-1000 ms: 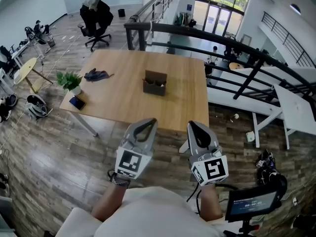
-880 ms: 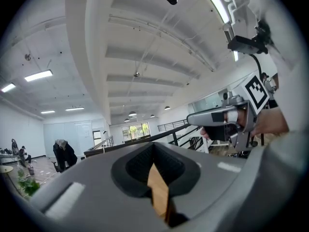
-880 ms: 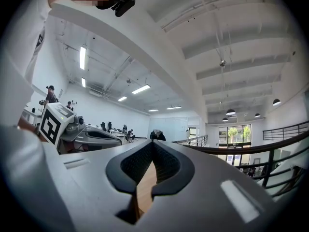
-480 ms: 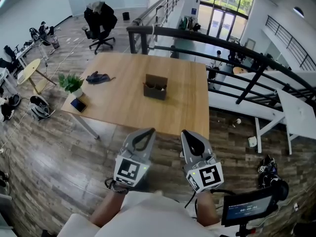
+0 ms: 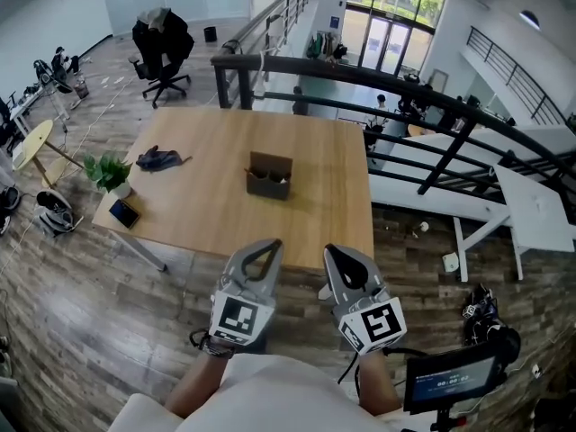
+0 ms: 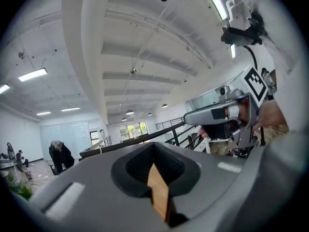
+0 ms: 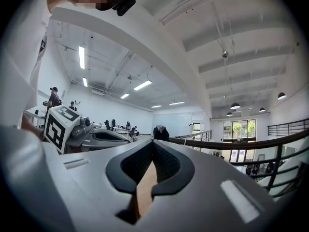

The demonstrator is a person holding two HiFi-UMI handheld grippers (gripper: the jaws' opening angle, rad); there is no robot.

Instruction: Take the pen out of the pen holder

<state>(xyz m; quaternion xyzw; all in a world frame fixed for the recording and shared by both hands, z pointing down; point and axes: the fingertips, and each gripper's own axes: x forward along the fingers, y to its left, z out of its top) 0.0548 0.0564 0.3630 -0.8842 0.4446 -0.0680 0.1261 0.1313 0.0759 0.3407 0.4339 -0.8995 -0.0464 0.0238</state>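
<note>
Two grey grippers, the left gripper and right gripper, hang over the dark plank floor. Well ahead of their fingers, a brown cardboard box-shaped pen holder stands untouched on the pale wooden table; its pen is too small to make out. In the left gripper view the fingers are pressed together and empty, with a white hall ceiling beyond. The right gripper view shows the same. I judge the whole task still ahead.

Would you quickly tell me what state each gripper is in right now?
Left gripper: closed, holding nothing.
Right gripper: closed, holding nothing.
</note>
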